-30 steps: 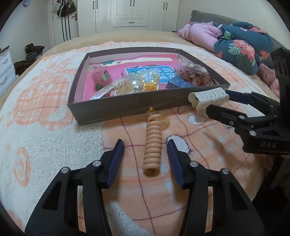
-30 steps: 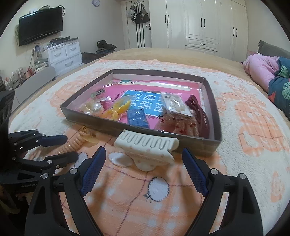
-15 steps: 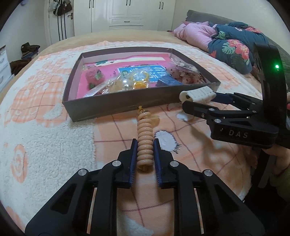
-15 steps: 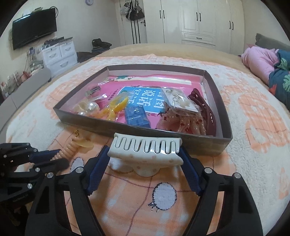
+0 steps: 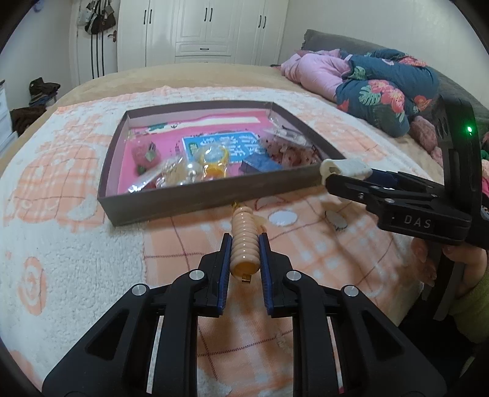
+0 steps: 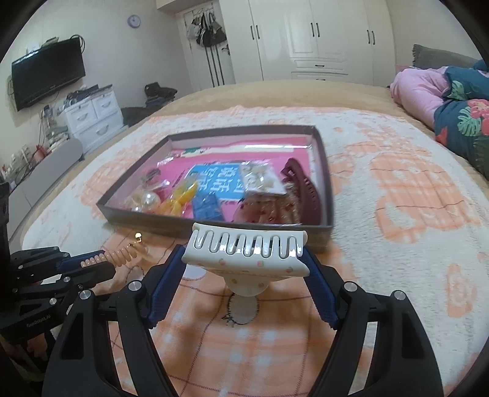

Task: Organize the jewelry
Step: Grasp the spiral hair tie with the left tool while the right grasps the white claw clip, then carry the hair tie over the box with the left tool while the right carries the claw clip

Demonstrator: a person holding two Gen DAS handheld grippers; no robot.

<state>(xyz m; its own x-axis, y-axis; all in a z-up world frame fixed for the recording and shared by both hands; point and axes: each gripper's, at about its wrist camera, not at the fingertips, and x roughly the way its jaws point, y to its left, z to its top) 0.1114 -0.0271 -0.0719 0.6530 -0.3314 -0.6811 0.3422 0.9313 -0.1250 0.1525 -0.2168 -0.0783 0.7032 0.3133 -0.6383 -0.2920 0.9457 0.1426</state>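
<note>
both views were wrist fisheyes looking forward and downward along their own fingers, low and close over the blanket (image 5: 76, 259). the left view faced the tray (image 5: 195, 201) at frame centre, wardrobe (image 5: 204, 27) at top. the right view sat further right, the tray (image 6: 214, 227) at centre-left. they shared tray, blanket and wardrobe; each caught the other gripper at its edge.

Ahead of your left hand-held gripper (image 5: 244, 259) the box wall (image 5: 214, 195) blocks; bare blanket (image 5: 70, 259) to its left.
</note>
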